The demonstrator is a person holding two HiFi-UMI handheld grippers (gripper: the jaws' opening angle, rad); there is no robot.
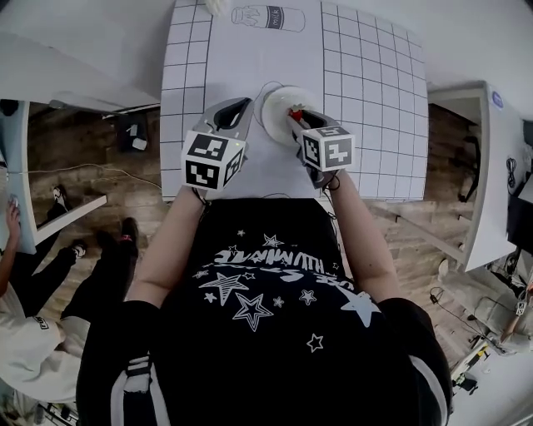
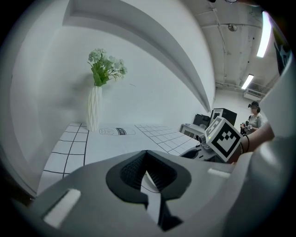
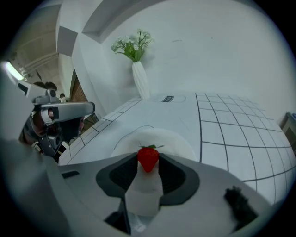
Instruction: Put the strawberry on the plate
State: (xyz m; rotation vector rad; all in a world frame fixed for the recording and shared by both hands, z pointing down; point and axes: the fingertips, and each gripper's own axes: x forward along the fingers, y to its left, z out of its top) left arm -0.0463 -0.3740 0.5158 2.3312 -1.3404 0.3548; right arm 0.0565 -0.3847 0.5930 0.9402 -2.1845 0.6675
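Right gripper is closed on the strawberry: pads on both sides of it, leaves up, tip down, at the very front of the jaws. The jaws stand fairly wide, as wide as the berry. The strawberry is just over the near edge of the white plate; can't tell whether it touches the plate surface. In the head view the plate sits on the white gridded bench between the two grippers, with the red of the berry showing at its right rim. Left gripper is empty, jaw tips together with only a thin slit behind them. It's held off the bench just left of the plate, not touching it. At the back of the bench against the wall there's a white vase with green and white flowers, and a bottle outline printed on the bench next to it. The holder wears a black shirt with white stars. A second person's legs are on the wood floor to the left.
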